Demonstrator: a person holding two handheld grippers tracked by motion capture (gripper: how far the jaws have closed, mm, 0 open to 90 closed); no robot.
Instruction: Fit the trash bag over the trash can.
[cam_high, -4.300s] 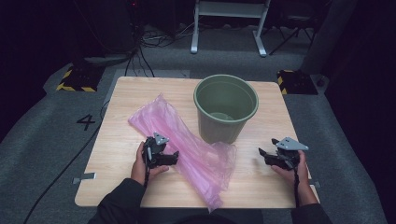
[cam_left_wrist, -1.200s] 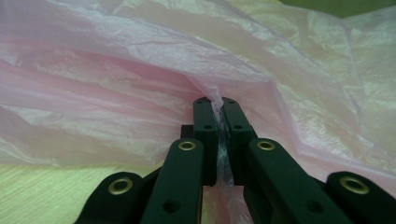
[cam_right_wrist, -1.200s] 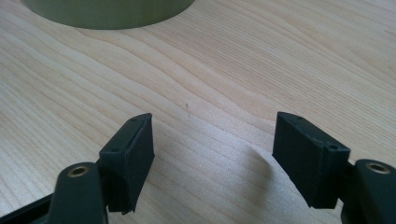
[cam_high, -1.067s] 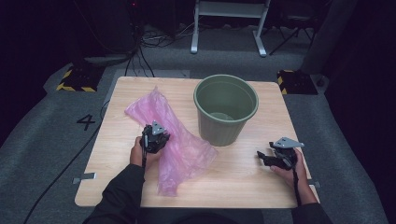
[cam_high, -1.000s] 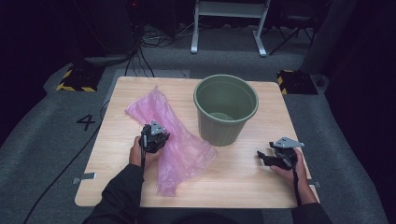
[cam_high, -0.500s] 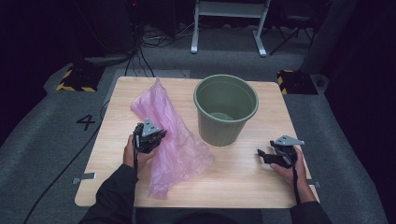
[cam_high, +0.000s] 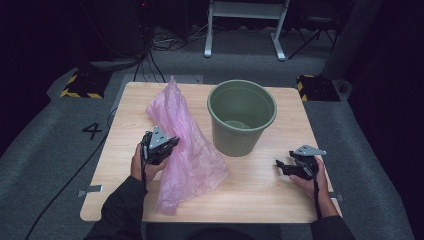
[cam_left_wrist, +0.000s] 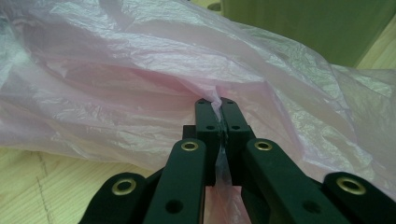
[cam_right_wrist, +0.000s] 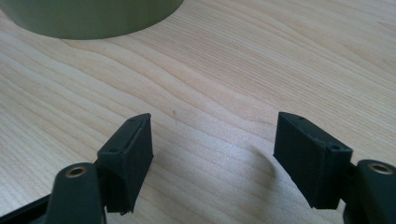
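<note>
Left gripper (cam_high: 167, 146) raised since earlier frame, clenched on crumpled pink plastic bag (cam_high: 192, 155), lifting it beside green plastic bucket (cam_high: 242, 118); right gripper (cam_high: 285, 166) released, unmoved, low over wooden bench (cam_high: 260, 190).

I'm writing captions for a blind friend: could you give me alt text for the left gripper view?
The left hand-held gripper is shut on a fold of a thin pink plastic bag, which billows across the picture. A dark green bin stands behind the bag, and pale wooden table shows at the lower left.
</note>
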